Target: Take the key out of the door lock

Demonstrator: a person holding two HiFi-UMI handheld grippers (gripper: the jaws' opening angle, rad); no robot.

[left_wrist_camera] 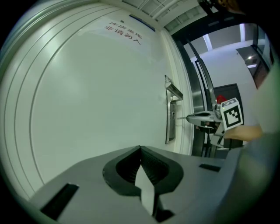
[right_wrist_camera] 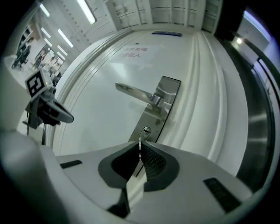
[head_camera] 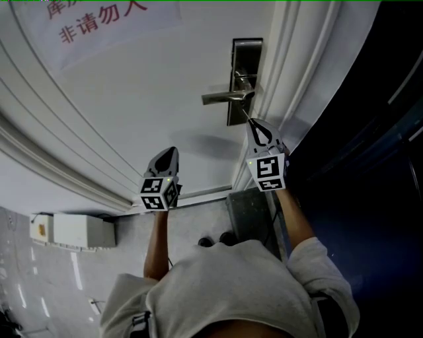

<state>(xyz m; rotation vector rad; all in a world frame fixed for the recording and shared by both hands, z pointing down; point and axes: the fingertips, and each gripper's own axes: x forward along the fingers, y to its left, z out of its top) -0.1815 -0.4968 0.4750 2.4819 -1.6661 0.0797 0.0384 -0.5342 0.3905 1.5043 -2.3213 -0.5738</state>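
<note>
A thin metal key (right_wrist_camera: 140, 144) sticks out of my right gripper (right_wrist_camera: 139, 151), whose jaws are shut on it. Its tip sits right at the keyhole (right_wrist_camera: 146, 130) in the steel lock plate (right_wrist_camera: 168, 87); I cannot tell whether it is still inside. The lever handle (head_camera: 225, 97) stands above the keyhole. In the head view the right gripper (head_camera: 252, 123) points at the plate (head_camera: 244, 53) with the key (head_camera: 246, 114) as a fine line between them. My left gripper (head_camera: 173, 152) hangs left of the lock, off the white door (head_camera: 152, 99), shut and empty.
A paper sign with red characters (head_camera: 99, 20) is stuck on the door. The moulded door frame (head_camera: 284, 79) runs just right of the lock, with a dark opening (head_camera: 370, 132) beyond it. A white box (head_camera: 79, 230) lies on the floor at lower left.
</note>
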